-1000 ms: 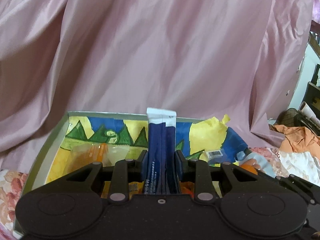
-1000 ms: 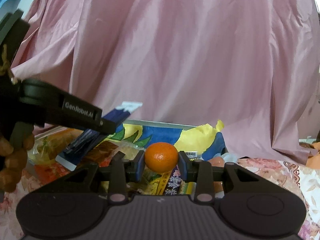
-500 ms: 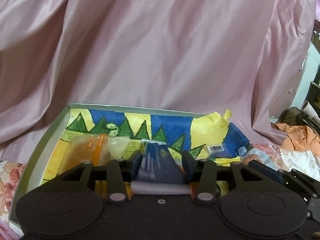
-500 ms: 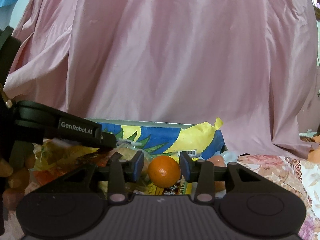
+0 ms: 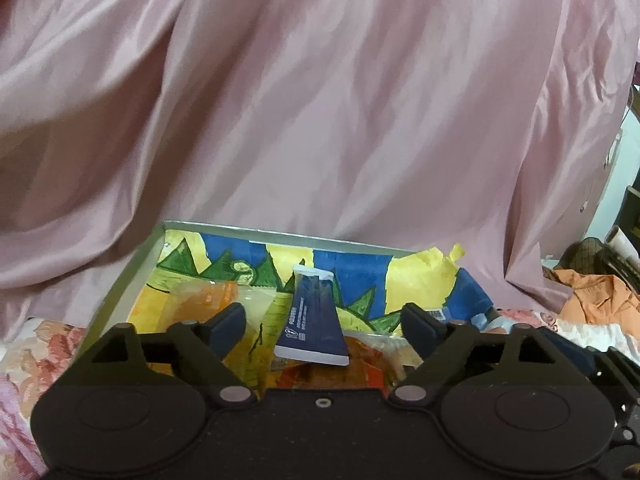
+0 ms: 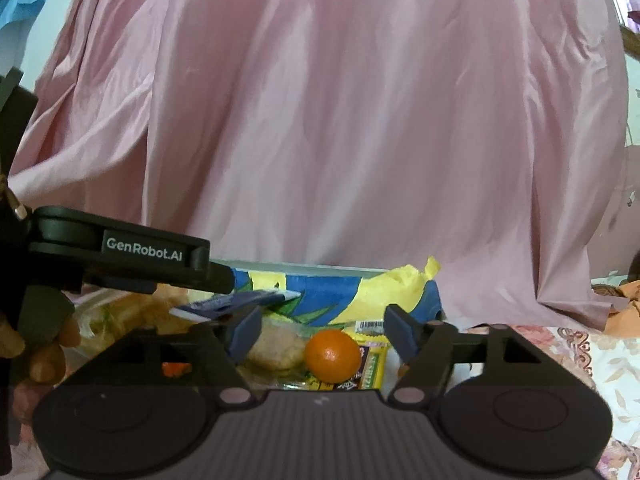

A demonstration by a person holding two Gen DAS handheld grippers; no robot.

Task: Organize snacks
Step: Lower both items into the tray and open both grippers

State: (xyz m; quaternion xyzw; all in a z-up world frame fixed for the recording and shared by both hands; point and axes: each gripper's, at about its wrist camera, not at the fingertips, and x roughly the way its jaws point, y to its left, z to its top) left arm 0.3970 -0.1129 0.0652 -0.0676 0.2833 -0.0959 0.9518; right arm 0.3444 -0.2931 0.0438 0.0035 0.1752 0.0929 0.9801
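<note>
A shallow box (image 5: 280, 234) lined with blue, yellow and green painted paper holds several snack packets. My left gripper (image 5: 322, 320) hovers over it, its jaws opening wide. A dark blue packet (image 5: 316, 320) lies loose between and below them on orange wrappers, touched by neither pad. In the right wrist view my right gripper (image 6: 323, 332) is also opening. A small orange (image 6: 332, 356) rests free on a yellow-and-purple packet (image 6: 370, 364) between its jaws, beside a pale round snack (image 6: 276, 348). One of the left gripper's fingers (image 6: 144, 254) reaches in from the left above the blue packet (image 6: 240, 302).
A pink satin cloth (image 5: 320, 120) hangs right behind the box and fills the background. A floral bedspread (image 6: 580, 360) lies under and around the box. Orange clothing (image 5: 592, 300) is heaped at the far right. A hand (image 6: 40, 344) holds the left gripper.
The left gripper let go of the blue packet, which dropped from upright to flat in the box. The right gripper released the orange, which now sits lower on the packets. Both jaws spread wide.
</note>
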